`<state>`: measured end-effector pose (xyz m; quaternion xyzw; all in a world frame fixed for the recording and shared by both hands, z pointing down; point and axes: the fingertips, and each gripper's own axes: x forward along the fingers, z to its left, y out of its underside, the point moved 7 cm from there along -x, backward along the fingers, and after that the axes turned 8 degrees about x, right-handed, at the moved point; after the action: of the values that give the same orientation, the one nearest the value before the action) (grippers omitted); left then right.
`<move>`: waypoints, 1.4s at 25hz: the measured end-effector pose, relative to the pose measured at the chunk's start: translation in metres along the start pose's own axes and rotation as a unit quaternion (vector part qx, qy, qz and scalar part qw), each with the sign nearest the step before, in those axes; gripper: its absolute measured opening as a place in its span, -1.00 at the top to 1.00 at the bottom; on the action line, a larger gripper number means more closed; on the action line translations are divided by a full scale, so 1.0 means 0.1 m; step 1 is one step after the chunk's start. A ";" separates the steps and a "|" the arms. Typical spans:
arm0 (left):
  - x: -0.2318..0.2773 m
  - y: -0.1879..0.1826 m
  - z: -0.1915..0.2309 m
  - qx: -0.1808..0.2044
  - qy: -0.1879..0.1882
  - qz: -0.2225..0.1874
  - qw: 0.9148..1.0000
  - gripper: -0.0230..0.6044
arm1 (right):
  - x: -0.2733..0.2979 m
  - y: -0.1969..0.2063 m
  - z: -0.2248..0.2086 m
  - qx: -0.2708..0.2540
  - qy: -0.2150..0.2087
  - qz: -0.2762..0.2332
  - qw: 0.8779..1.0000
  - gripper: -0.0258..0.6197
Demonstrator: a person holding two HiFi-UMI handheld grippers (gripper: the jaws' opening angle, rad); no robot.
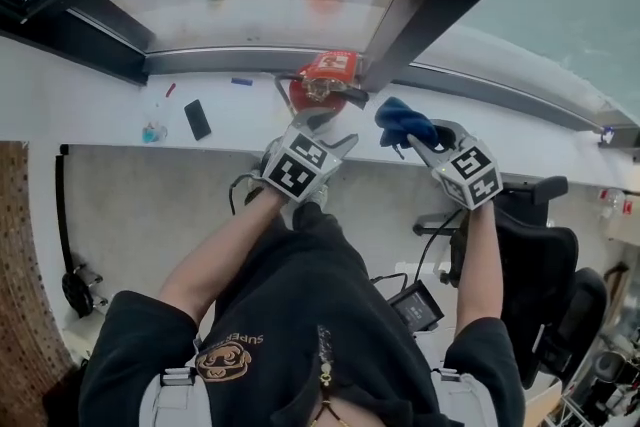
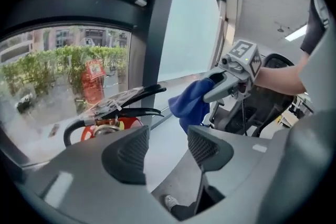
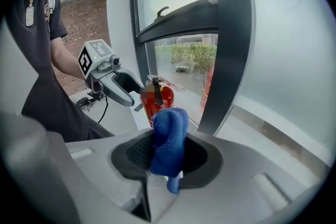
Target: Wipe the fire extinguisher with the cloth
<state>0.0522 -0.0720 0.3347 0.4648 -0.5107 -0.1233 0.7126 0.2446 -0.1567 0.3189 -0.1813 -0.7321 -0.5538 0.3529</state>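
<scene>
The red fire extinguisher (image 1: 322, 83) stands on the white window sill (image 1: 100, 105), against the dark window post. My left gripper (image 1: 332, 130) is just in front of it, open, with nothing between its pads. In the left gripper view the extinguisher (image 2: 107, 124) with its black levers and hose sits beyond the left pad, apart from it. My right gripper (image 1: 415, 137) hovers to the extinguisher's right, shut on a bunched blue cloth (image 1: 403, 118). In the right gripper view the cloth (image 3: 169, 136) stands up between the jaws, with the extinguisher (image 3: 158, 99) a short way behind it.
A black phone (image 1: 197, 119), a small blue item (image 1: 153, 131) and a red pen (image 1: 170, 89) lie on the sill to the left. The slanted dark window post (image 1: 400, 25) rises right behind the extinguisher. A black office chair (image 1: 540, 245) stands at the right.
</scene>
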 end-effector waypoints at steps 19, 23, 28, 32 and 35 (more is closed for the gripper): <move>0.53 -0.13 0.11 -0.257 -0.138 -0.056 0.955 0.21 | 0.69 -0.38 -0.12 -0.104 -0.003 0.012 0.994 0.60; 0.60 -0.13 0.15 -0.310 -0.185 -0.076 0.929 0.54 | 0.74 -0.36 -0.23 -0.128 -0.032 0.023 0.991 0.60; 0.61 -0.08 0.15 -0.360 -0.162 -0.110 0.912 0.70 | 0.83 -0.44 -0.22 -0.155 -0.056 0.031 0.986 0.60; 0.52 -0.04 0.13 -0.347 -0.132 -0.109 0.922 0.70 | 0.95 -0.47 -0.16 -0.181 -0.075 0.054 0.979 0.60; 0.47 -0.03 0.14 -0.339 -0.107 -0.098 0.930 0.70 | 1.04 -0.46 -0.02 -0.197 -0.088 0.072 0.974 0.60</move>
<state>0.0625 -0.1120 0.3617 0.2272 -0.4637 -0.4071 0.7535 0.1440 -0.1865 0.3625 -0.3473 -0.6215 -0.6424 0.2835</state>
